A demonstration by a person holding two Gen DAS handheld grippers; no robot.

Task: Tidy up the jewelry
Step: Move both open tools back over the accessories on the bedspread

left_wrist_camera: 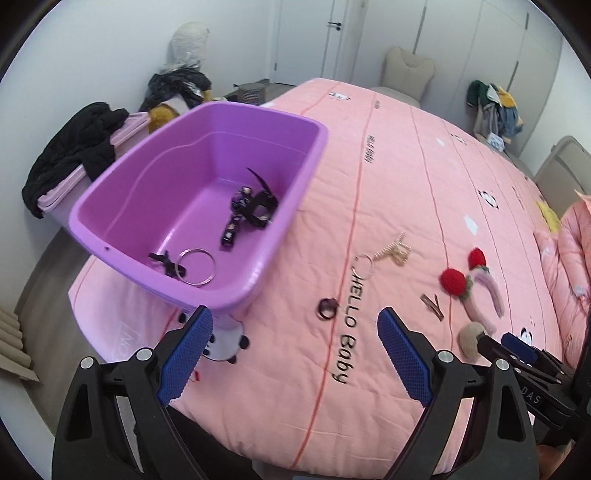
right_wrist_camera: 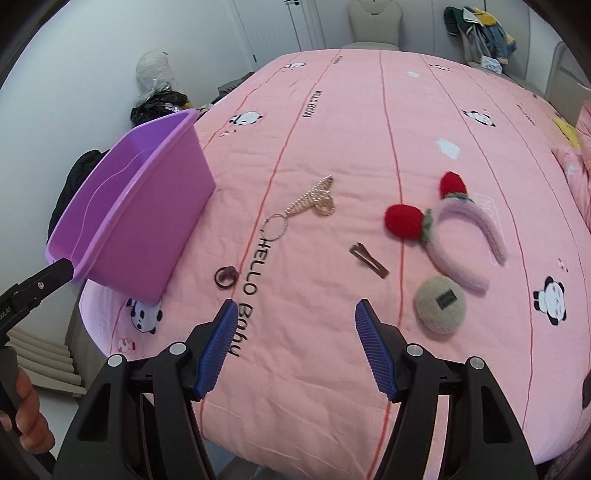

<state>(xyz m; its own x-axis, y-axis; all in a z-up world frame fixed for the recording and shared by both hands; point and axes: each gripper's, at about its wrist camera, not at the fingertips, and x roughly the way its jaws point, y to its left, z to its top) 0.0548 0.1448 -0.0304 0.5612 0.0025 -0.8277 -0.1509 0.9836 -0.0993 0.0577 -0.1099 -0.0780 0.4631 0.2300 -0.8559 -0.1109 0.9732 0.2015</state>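
Observation:
A purple tub (left_wrist_camera: 258,110) sits on the pink bed's left corner. It holds black hair pieces (left_wrist_camera: 255,206) and a silver bangle (left_wrist_camera: 195,266). On the quilt lie a dark hair tie (right_wrist_camera: 225,277), a silver hoop (right_wrist_camera: 275,226), a gold claw clip (right_wrist_camera: 319,199), a brown snap clip (right_wrist_camera: 368,259), a pink headband with red strawberries (right_wrist_camera: 465,236) and a beige round puff (right_wrist_camera: 439,301). My left gripper (left_wrist_camera: 295,332) stands open and empty, its left finger by the tub's near corner. My right gripper (right_wrist_camera: 297,310) is open and empty, short of the brown clip.
Black clothes (left_wrist_camera: 74,155) lie on a pale box left of the bed. A beige chair (right_wrist_camera: 373,22) stands past the far edge, and hung clothes (right_wrist_camera: 480,29) are at the back right. Pink bedding (left_wrist_camera: 576,251) is piled on the right. A hand (right_wrist_camera: 26,413) holds the left gripper.

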